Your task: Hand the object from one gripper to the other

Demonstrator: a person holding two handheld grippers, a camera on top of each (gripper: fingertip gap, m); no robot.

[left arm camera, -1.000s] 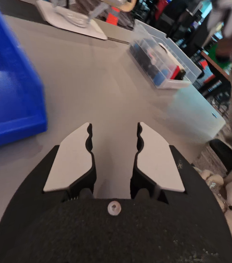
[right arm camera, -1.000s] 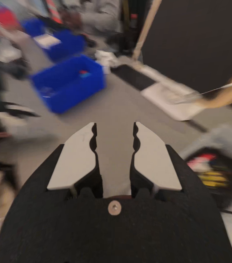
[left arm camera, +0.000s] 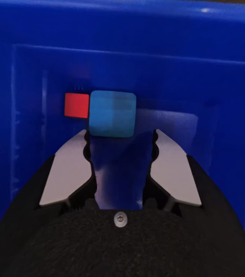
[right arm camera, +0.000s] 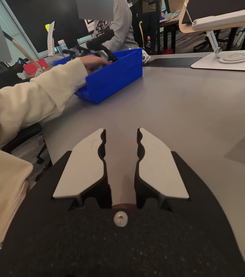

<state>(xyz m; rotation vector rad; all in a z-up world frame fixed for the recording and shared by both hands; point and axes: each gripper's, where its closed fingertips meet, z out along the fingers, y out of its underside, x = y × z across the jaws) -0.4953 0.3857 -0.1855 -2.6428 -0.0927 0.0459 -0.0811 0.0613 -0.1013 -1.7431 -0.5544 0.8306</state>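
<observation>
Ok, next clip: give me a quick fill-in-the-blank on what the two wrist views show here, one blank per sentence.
1. The left gripper is inside the blue bin, jaws ____.
2. Just beyond its fingertips lies a light blue cube, with a smaller ____ cube at its left side.
3. The right gripper hangs over the bare grey ____, holding nothing.
4. In the right wrist view, a cream sleeve reaches into the ____.

Missing words: open; red; table; blue bin
</observation>
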